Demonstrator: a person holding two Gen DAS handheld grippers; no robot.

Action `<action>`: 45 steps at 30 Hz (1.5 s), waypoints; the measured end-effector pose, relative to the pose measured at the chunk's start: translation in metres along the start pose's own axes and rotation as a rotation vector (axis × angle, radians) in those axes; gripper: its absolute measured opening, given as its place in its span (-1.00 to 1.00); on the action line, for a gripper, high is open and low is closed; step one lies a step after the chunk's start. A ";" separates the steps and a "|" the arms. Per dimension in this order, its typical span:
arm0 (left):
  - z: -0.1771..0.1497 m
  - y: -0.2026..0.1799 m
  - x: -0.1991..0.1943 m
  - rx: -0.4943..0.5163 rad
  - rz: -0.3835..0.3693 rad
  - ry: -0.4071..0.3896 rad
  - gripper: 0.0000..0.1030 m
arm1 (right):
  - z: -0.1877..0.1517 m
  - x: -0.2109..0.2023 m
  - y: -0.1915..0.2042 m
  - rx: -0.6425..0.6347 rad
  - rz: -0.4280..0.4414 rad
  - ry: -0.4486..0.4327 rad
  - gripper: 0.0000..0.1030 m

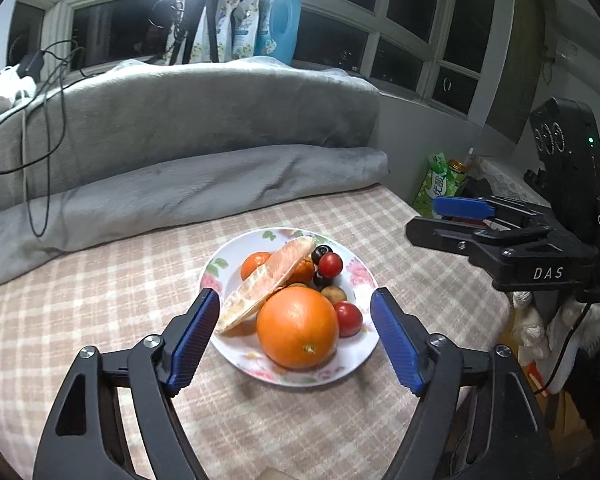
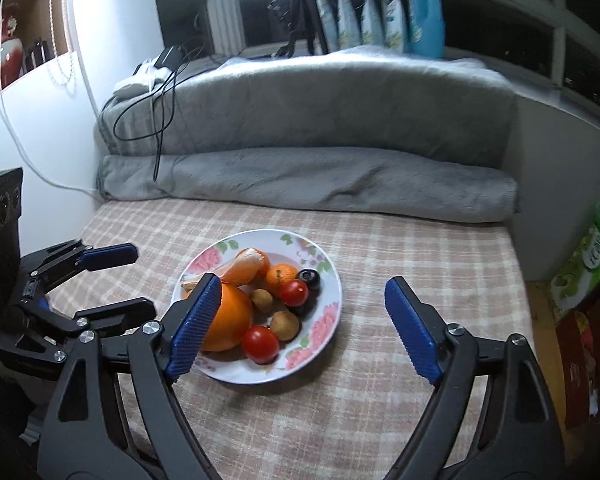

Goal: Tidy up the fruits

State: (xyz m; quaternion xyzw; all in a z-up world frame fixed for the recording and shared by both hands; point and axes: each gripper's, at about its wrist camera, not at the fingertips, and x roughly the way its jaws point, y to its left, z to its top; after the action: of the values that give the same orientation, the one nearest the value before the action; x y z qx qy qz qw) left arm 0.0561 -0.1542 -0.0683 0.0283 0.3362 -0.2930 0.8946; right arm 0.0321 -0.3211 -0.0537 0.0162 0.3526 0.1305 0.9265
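Observation:
A white floral plate (image 1: 355,364) sits on the checked cloth and holds a large orange (image 1: 298,326), a peeled pomelo wedge (image 1: 266,280), small tangerines (image 1: 256,262), red cherry tomatoes (image 1: 347,318), dark grapes (image 1: 323,251) and brown longans (image 1: 333,294). My left gripper (image 1: 296,340) is open and empty, its jaws on either side of the orange, near the plate's front. My right gripper (image 2: 303,324) is open and empty, over the plate's right side (image 2: 319,344); it also shows at the right of the left wrist view (image 1: 451,220). The orange (image 2: 228,320) is partly hidden by its left finger.
A folded grey blanket (image 1: 180,176) lies along the back of the cloth with cables (image 1: 44,120) over it. A blue bottle (image 1: 284,16), pouches and a tripod stand on the windowsill. A green box (image 2: 583,264) sits beyond the right edge. The white wall (image 2: 40,128) is at the left.

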 end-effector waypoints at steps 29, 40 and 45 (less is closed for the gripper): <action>-0.022 0.005 -0.025 -0.060 0.207 0.030 0.74 | -0.017 -0.022 0.010 0.006 -0.199 -0.089 0.96; -0.024 0.009 -0.025 -0.075 0.219 0.032 0.74 | -0.017 -0.019 0.013 -0.005 -0.200 -0.086 0.96; -0.025 0.010 -0.026 -0.079 0.226 0.026 0.74 | -0.018 -0.016 0.014 -0.006 -0.195 -0.082 0.96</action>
State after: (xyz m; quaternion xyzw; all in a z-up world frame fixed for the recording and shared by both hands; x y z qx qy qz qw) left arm 0.0312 -0.1269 -0.0730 0.0348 0.3539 -0.1765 0.9178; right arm 0.0060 -0.3129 -0.0552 -0.0158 0.3137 0.0401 0.9485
